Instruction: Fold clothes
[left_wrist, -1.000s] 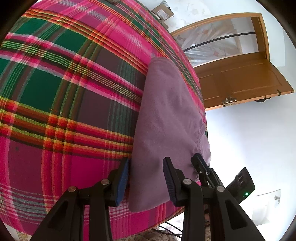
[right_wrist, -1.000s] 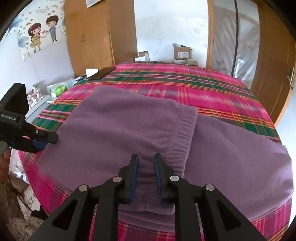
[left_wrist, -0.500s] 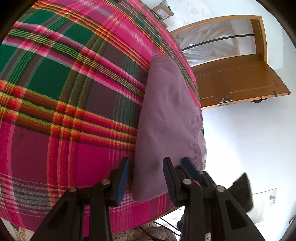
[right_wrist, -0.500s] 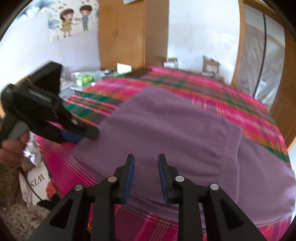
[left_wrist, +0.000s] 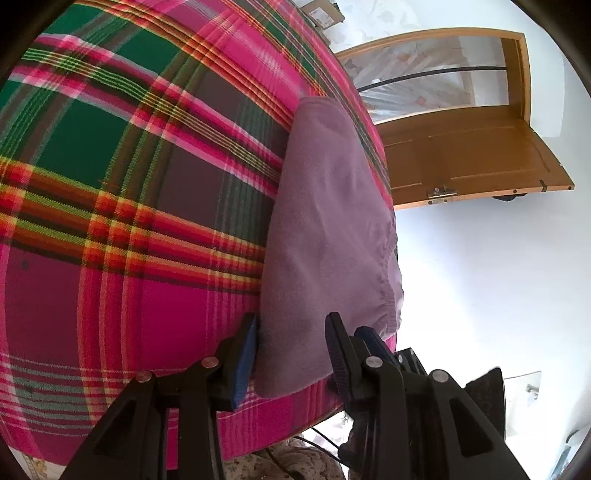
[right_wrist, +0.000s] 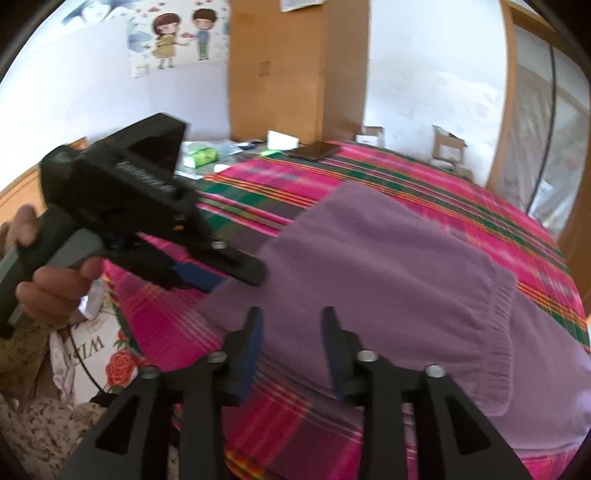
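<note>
Since the earlier frame the right gripper is widened and drawn back; plaid bedspread bears the folded purple garment near its edge; left gripper, fingers apart, straddles a corner; a further fold seems due, calling for corner grips

Purple garment: soft matt fleece-like cloth, faintly fuzzy, with a ribbed gathered band along one edge. Under it I see the plaid bedspread, a flat woven cloth, matt, with fine threadlike stripes. Left gripper: matt black plastic arms, dull blue pads with a ribbed face, small shiny metal screw heads. Right gripper has the same finish. Door: smooth wood with a light sheen and a metal hinge plate. Wardrobe: plain smooth wood. Cartoon poster: paper.
</note>
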